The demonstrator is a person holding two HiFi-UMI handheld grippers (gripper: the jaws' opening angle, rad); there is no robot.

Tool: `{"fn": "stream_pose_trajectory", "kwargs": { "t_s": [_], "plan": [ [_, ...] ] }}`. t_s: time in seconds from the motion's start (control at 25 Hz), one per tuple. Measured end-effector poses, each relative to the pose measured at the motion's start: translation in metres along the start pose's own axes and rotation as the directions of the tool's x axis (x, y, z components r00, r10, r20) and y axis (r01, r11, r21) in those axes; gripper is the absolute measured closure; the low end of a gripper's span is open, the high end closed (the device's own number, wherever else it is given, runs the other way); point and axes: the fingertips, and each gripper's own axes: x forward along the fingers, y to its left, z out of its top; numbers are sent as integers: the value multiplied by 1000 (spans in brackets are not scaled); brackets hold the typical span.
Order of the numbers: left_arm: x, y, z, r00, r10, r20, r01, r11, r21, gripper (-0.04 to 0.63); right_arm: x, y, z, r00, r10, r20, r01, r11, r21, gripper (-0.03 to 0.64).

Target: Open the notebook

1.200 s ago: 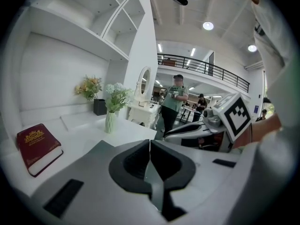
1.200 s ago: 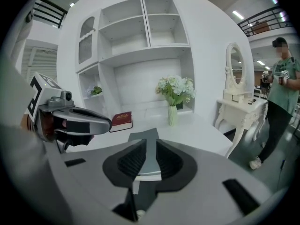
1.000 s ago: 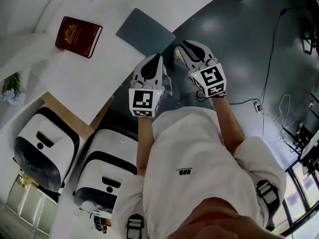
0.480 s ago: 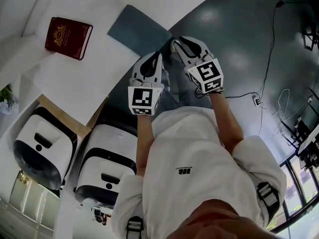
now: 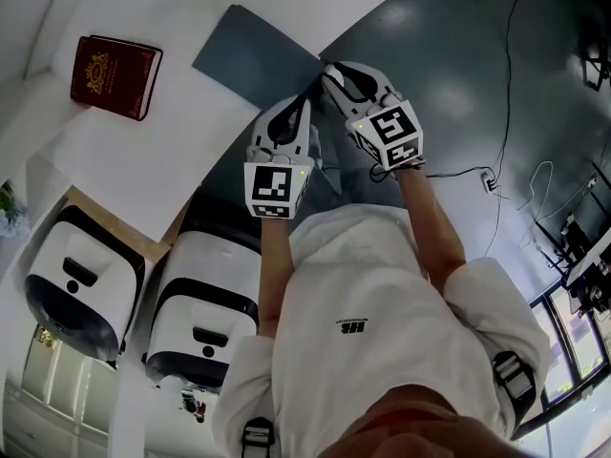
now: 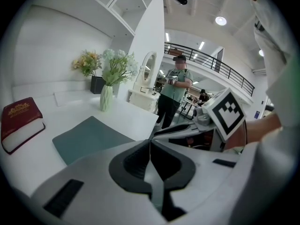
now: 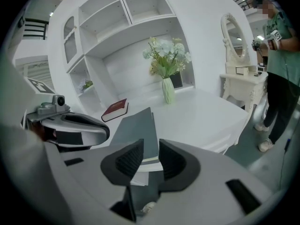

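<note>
A white vase [image 7: 168, 90] holding pale flowers [image 7: 166, 55] stands on the white desk [image 5: 172, 151], under open shelves [image 7: 122, 18]. The grey notebook [image 5: 253, 51] lies closed at the desk edge, upper centre of the head view. A red book [image 5: 115, 74] lies at upper left.

Left gripper [image 6: 150, 142]: jaws together, empty.

Right gripper [image 7: 151, 146]: jaws apart, having just been opening. The notebook corner shows in the gap, unpressed.

The dark floor [image 5: 458, 84] fills the right.
</note>
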Motion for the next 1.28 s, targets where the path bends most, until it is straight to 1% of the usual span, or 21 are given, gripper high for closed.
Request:
{"fn": "stream_pose_trajectory", "kwargs": {
  "t_s": [0.4, 0.56, 0.8, 1.0, 1.16, 1.28],
  "plan": [
    [13, 10, -7, 1000, 14, -20, -15, 999, -31, 595, 24, -1, -10, 997, 64, -42, -62, 998, 31, 517],
    [16, 10, -8, 1000, 18, -23, -19, 999, -43, 595, 30, -1, -15, 995, 91, -39, -89, 994, 64, 515],
    [18, 12, -11, 999, 22, -28, -24, 998, -54, 595, 36, -3, -22, 995, 92, -42, -87, 990, 107, 514],
    [18, 13, -12, 999, 26, -30, -28, 998, -63, 595, 41, -6, -31, 993, 99, -67, -90, 988, 125, 512],
    [16, 14, -14, 999, 33, -31, -35, 997, -66, 595, 41, -5, -30, 992, 107, -60, -99, 987, 129, 535],
    [15, 16, -15, 999, 40, -31, -42, 997, -67, 595, 40, -6, -29, 991, 128, -49, -119, 981, 151, 569]
  ]
}}
